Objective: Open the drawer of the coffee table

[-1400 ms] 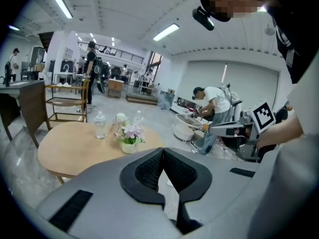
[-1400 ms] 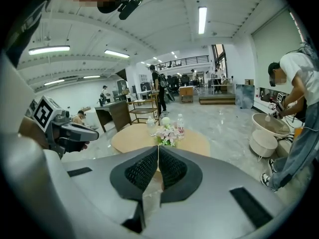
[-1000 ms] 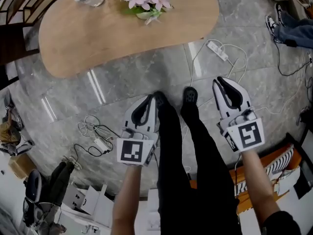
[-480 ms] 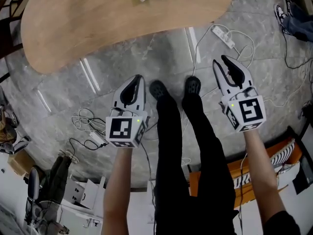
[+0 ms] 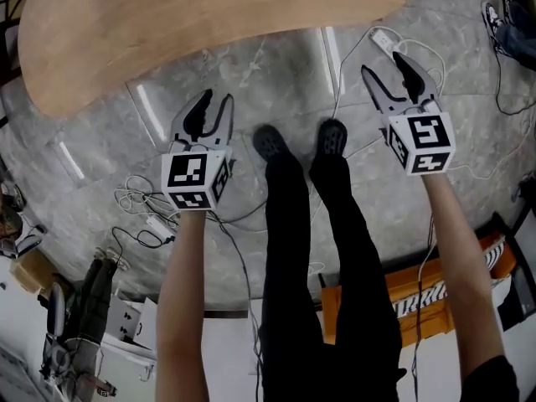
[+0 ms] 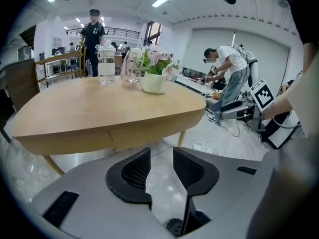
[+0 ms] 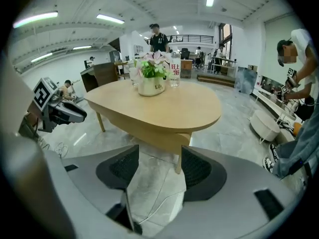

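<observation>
**Nearest you.** Your forearms reach forward on either side of your legs [image 5: 310, 249], which are in black trousers, and your dark shoes [image 5: 270, 141] stand on the grey marble floor [image 5: 276, 74].

**Left gripper** [image 5: 211, 111]. It is angled downward with its marker cube toward you. In the left gripper view its jaws are opening and stand a narrow gap apart. Only bare floor shows between the ribbed pads [image 6: 135, 169].

**Right gripper** [image 5: 387, 78]. It has the same downward pitch. In the right gripper view its jaws are opening and stand wide. Between them are only floor and a thin white cable [image 7: 159, 195], and neither pad touches anything.

**Floor.** Tangled cables [image 5: 146, 208] lie beside your left arm. A white power strip [image 5: 381, 38] lies just beyond the right gripper's tips.

**Coffee table** [image 5: 167, 32]. The rounded wooden top lies ahead of both grippers and apart from them, closer to the left one. In the left gripper view a vertical seam [image 6: 110, 139] divides the edge band below the top. The drawer [image 6: 149, 133] sits flush in that band, closed. Which side of the seam is its front cannot be told for certain.

**On the table.** A white vase of pink flowers [image 6: 154, 78] stands toward the far side, with a glass jar [image 6: 106, 63] beside it.

**Background.** Several people [image 6: 227, 73] stand or bend over equipment in a bright hall.
</observation>
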